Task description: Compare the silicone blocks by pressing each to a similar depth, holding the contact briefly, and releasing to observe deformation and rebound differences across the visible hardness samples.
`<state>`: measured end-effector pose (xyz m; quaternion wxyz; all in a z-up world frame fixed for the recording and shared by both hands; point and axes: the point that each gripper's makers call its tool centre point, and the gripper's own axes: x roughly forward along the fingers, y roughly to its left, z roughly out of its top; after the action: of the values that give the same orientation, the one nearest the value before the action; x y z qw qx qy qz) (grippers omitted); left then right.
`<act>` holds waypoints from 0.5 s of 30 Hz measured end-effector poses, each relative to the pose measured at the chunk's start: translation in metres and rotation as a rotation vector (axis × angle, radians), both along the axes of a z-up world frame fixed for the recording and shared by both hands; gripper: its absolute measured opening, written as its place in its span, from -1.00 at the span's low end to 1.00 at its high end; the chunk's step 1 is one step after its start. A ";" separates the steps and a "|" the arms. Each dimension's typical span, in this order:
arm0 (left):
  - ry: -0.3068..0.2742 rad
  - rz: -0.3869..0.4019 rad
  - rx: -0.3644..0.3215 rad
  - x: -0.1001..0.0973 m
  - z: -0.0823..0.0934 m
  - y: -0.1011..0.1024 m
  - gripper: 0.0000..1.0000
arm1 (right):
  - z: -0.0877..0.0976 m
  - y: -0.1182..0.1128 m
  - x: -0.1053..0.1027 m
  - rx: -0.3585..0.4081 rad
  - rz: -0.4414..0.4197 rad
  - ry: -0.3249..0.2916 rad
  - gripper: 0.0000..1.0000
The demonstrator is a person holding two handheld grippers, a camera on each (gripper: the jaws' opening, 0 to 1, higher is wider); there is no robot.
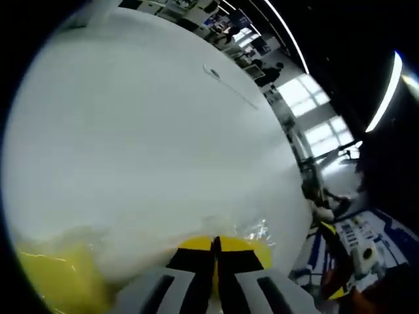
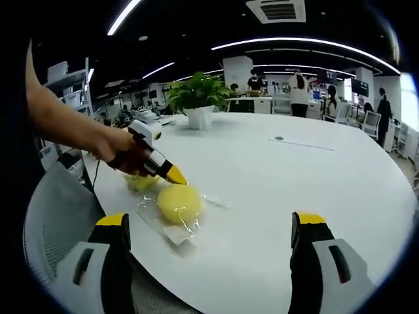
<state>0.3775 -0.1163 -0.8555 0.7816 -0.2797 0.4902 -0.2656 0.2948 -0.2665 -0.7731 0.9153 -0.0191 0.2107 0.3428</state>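
left jaws [image 1: 216, 258]: closed tight, yellow tips together with only a thin seam between them — nothing clamped. In the right gripper view the same left jaws come in from the left with the tip pressed down at the upper left edge of the big block.
left hand [image 2: 124, 154]: wrapped around the left gripper's handle, forearm coming in from the far left.
right jaws [image 2: 213, 229]: spread wide, empty, raised above the near edge of the table, right of the blocks.
yellow silicone block [image 2: 179, 203]: rounded, sitting in a clear plastic wrapper [image 2: 177, 230] on the table, near-left part of it.
second yellow block [image 2: 143, 182]: smaller, just left of the first, partly hidden under my hand.
left gripper view: blurred yellow mass at lower left — can't tell which block; crinkled clear plastic just past my tips.
table [image 2: 294, 176]: white, round.
potted plant [image 2: 198, 98]: far side of table, white pot.
background: office, people standing far off, ceiling light strips.
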 end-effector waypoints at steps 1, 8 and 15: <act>-0.010 -0.004 0.003 0.000 0.000 0.000 -1.00 | 0.001 0.000 0.000 0.000 -0.001 -0.003 0.87; -0.045 0.012 -0.030 0.001 0.010 -0.004 -1.00 | 0.000 0.004 0.000 0.008 0.009 0.000 0.92; -0.151 0.012 -0.082 0.003 0.034 -0.014 -1.00 | 0.000 -0.001 0.000 0.033 -0.002 0.004 0.93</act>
<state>0.3805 -0.1305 -0.8216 0.8058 -0.2935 0.4171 -0.3009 0.2950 -0.2671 -0.7733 0.9154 -0.0031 0.2068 0.3453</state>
